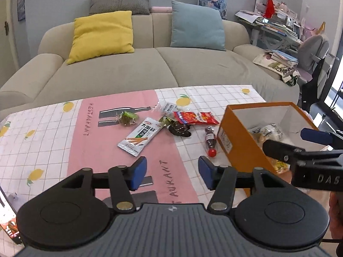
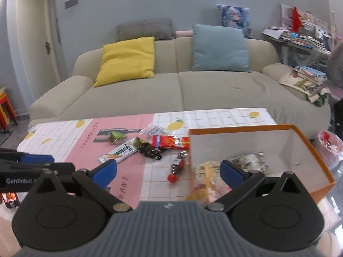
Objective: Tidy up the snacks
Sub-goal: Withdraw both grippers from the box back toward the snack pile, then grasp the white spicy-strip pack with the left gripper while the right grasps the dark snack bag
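Left gripper (image 1: 172,172): jaws apart, empty, over the counter (image 1: 42,141)
Right gripper (image 2: 169,171): jaws wide, empty
Snacks (image 1: 163,126): scattered mid-frame; some inside orange box (image 1: 240,147), right

Scattered snacks (image 1: 139,138) beside orange box (image 1: 242,147)

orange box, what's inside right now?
The orange box holds a pale printed snack bag toward the back and yellowish packets near the front wall. The right gripper hides part of the floor; anything underneath the packets can't be seen.
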